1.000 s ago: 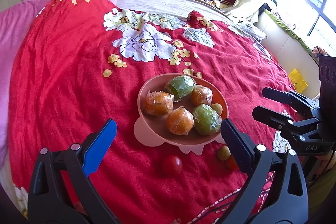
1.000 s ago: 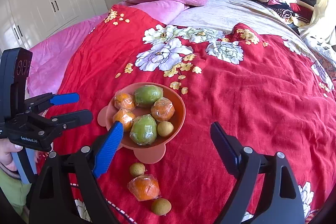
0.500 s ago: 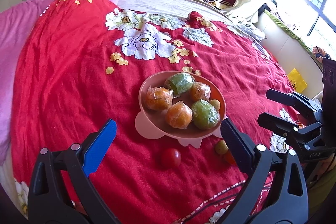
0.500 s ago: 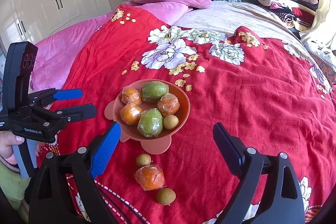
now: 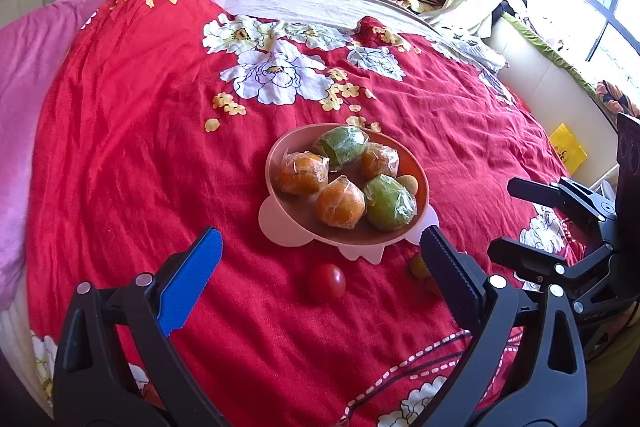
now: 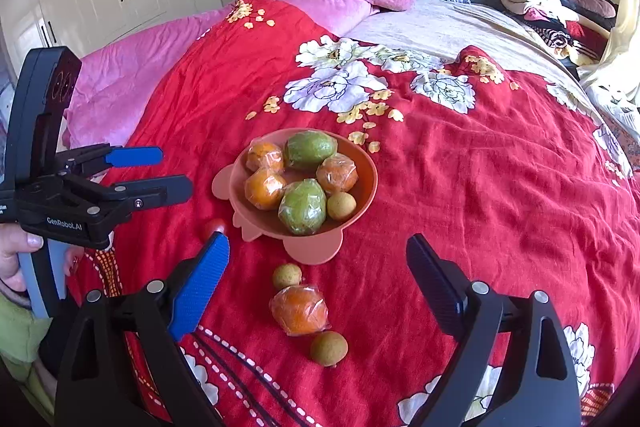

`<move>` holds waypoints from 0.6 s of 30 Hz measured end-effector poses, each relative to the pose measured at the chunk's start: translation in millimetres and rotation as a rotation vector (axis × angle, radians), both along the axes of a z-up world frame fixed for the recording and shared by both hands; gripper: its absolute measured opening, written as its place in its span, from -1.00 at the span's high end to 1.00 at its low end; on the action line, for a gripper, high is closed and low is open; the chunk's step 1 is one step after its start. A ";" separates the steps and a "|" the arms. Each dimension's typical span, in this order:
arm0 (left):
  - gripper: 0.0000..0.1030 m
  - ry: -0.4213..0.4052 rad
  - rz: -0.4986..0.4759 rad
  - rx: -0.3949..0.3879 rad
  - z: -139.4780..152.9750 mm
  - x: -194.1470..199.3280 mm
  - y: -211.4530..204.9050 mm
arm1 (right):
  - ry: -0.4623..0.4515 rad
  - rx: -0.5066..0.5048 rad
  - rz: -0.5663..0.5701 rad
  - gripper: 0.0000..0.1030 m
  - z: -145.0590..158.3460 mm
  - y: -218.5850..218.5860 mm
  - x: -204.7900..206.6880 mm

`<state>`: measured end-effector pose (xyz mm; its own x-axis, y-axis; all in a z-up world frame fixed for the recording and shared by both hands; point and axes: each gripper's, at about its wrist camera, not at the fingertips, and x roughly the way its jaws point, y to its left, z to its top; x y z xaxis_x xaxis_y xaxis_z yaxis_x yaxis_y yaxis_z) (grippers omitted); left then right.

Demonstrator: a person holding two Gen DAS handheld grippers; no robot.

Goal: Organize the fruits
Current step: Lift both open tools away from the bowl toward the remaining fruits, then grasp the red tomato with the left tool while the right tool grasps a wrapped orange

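Pink bowl (image 5: pixel 276 163) on red floral bedspread (image 5: pixel 132 131), holding wrapped oranges & green fruits. Red tomato (image 5: pixel 326 281) just in front, between wide-open left gripper (image 5: pixel 320 259) fingers. Right gripper (image 5: pixel 516 219) at rt edge, open.

The left gripper (image 5: pixel 320 259) is held low and level, its two fingers spread wide apart with nothing between them; one finger (image 5: pixel 188 283) has a blue pad, the other is black. The right gripper (image 6: pixel 316 267) is in the same pose, its fingers also wide apart and empty. It is on the right, near the left one, and both point the same way, to the far side. A bare hand (image 6: pixel 16 255) grips the handle of the left gripper from below.
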<state>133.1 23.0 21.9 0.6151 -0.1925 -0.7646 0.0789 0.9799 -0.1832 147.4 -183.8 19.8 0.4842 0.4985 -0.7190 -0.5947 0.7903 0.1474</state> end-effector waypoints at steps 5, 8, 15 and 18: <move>-0.81 0.007 -0.003 0.012 -1.9 -4.6 -1.2 | 0.007 -0.011 0.004 -0.75 -4.2 0.2 -5.7; -0.81 0.009 -0.006 0.018 -2.3 -6.6 -2.5 | 0.012 -0.015 0.006 -0.75 -6.0 0.5 -8.0; -0.81 0.016 -0.006 0.035 -5.5 -9.6 -4.3 | 0.019 -0.029 0.016 -0.75 -10.2 1.7 -12.8; -0.81 0.022 -0.006 0.042 -7.7 -10.7 -5.3 | 0.022 -0.033 0.018 -0.75 -11.9 1.6 -14.1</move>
